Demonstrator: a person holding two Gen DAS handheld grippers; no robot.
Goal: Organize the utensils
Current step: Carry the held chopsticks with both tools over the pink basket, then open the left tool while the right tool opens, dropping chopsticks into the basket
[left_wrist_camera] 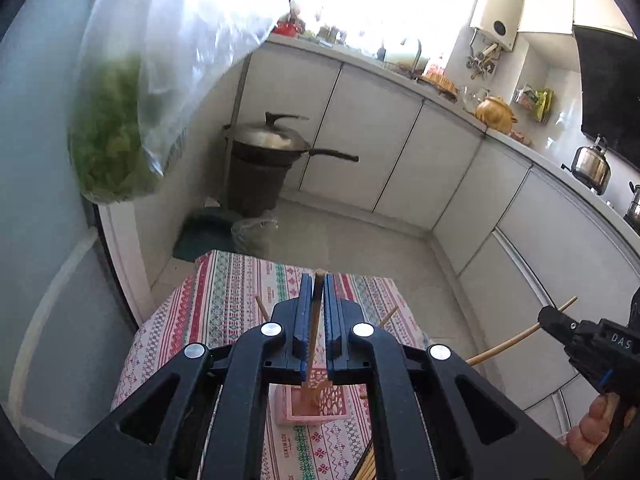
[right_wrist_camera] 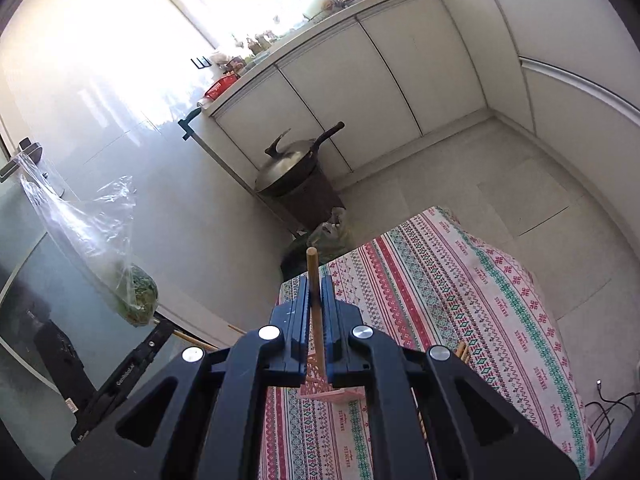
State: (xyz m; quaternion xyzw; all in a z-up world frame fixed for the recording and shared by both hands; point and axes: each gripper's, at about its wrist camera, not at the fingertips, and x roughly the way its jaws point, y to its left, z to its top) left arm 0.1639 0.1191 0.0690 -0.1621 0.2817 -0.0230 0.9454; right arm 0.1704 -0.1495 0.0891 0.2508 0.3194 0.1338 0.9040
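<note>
STATUS: partway | LEFT: your left gripper (left_wrist_camera: 316,300) clamps one chopstick (left_wrist_camera: 315,332) above the pink holder (left_wrist_camera: 310,408) | RIGHT: your right gripper (right_wrist_camera: 316,304) clamps another chopstick (right_wrist_camera: 314,296) | REMAINING: loose chopsticks (left_wrist_camera: 366,466) lie on the tablecloth (left_wrist_camera: 224,292); insert held sticks.

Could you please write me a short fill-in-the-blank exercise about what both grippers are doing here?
1. Each gripper, left gripper and right gripper, is shut on one wooden ____.
2. The holder on the patterned tablecloth is ____ in colour.
3. The lidded wok sits on a dark bin on the ____.

Missing words: chopstick; pink; floor
</note>
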